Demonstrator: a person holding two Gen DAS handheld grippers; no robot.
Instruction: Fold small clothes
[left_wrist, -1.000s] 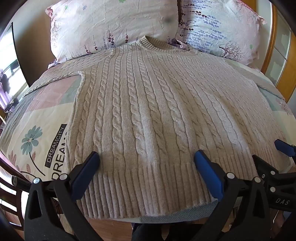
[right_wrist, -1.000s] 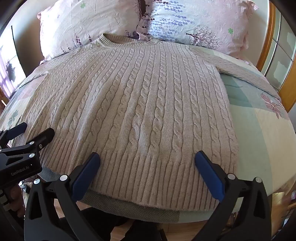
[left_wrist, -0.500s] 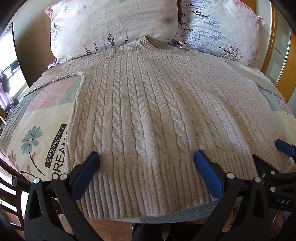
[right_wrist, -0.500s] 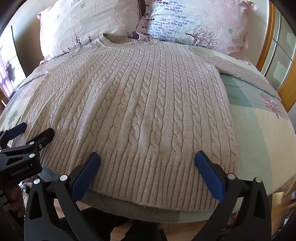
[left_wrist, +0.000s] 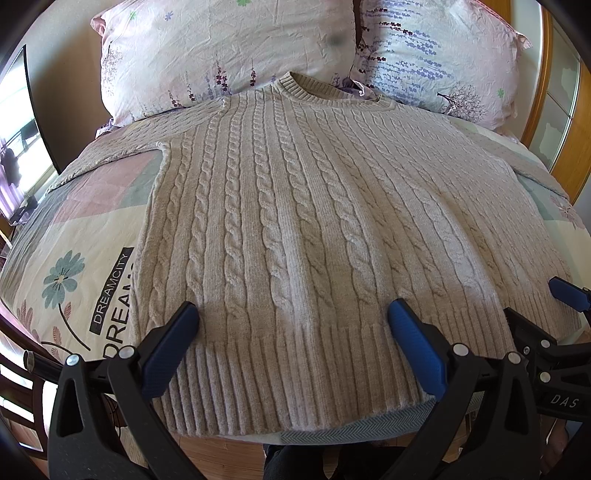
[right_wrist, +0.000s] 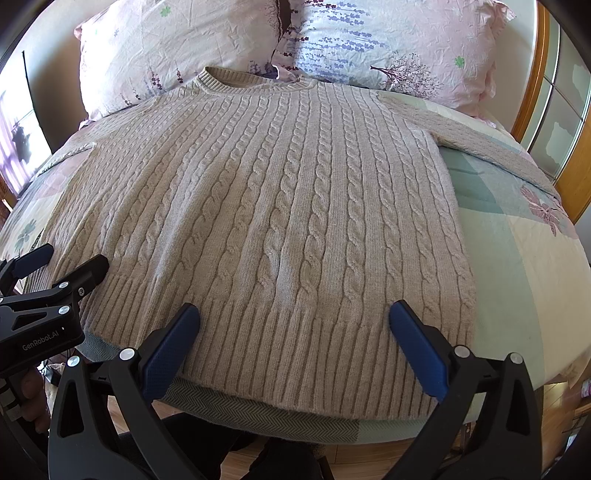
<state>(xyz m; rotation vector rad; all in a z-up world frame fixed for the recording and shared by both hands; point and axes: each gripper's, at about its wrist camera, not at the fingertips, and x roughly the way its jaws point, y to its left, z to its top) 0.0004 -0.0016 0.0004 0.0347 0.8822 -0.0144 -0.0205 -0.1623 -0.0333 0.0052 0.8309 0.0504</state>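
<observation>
Beige cable-knit sweater (left_wrist: 314, 221) lay flat, front up, fully spread on the bed (left_wrist: 74, 251). No fold was made yet: body unfolded, both sleeves out to the sides, collar (left_wrist: 325, 90) at the far end touching the pillows (left_wrist: 229, 51). Judged as the very start of the task, with the spread-out step done and all the folding left.

Left gripper (left_wrist: 291, 332) was wide open, holding nothing. Its blue pads (left_wrist: 168, 354) sat over the ribbed hem (left_wrist: 295, 380), which lay just ahead of and between the fingers. Couldn't tell if the pads touched the knit or hung just above it. The sweater's left sleeve (left_wrist: 122, 147) ran off far ahead to the left of this claw.

Right gripper (right_wrist: 293, 332) was the same: jaws fully spread, empty, over the hem nearer the sweater's right edge. The right sleeve (right_wrist: 491, 144) stretched away ahead and to the right of it, over the bedspread. The two claws were side by side, near each other along the hem, each visible at the edge of the other's view.

Left to do, as a judgement: bring the sleeves in across the body, fold the sides, then fold hem toward collar. Likely first grab was the hem corners or a sleeve; neither claw had closed on anything.
</observation>
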